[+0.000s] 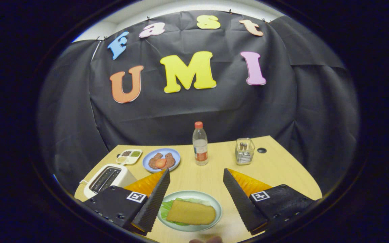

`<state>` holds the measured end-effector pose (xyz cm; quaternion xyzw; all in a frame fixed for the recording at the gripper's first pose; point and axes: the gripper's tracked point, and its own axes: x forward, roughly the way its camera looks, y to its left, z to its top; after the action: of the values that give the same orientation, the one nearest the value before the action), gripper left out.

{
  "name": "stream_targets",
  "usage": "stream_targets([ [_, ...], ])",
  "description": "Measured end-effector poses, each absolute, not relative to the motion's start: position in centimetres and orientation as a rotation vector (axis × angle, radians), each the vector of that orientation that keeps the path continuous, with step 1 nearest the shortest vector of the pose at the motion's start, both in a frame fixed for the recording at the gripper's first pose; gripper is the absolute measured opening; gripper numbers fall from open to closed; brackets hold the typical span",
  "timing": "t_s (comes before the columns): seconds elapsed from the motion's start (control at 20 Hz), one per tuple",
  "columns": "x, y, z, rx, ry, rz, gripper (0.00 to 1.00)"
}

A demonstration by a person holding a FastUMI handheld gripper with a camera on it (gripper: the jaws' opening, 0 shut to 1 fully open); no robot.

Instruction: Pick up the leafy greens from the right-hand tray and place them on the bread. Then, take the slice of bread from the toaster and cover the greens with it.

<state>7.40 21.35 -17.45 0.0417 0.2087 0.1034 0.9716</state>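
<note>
The gripper [196, 175] is released, its fingers spread wide and holding nothing, with the pale green plate [216, 204] lying between them on the wooden table [282, 172]. On that plate the slice of bread [191, 212] lies flat on top of the leafy greens [165, 208], which project from under it toward 9 o'clock. The toaster [108, 179] stands at 10 o'clock from the plate; the blue plate [161, 159] sits at 11 o'clock, the bottle [200, 143] at 12 o'clock.

A water bottle [200, 143] stands between a blue plate [161, 159] and a glass jar [244, 151].
</note>
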Motion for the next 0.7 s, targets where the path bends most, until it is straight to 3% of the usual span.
stream_targets([
  [0.4,6.5,15.3,-0.3,0.064,0.132,0.213,0.96],
  [0.7,2.7,10.6,6.6,0.096,0.037,0.197,0.96],
])
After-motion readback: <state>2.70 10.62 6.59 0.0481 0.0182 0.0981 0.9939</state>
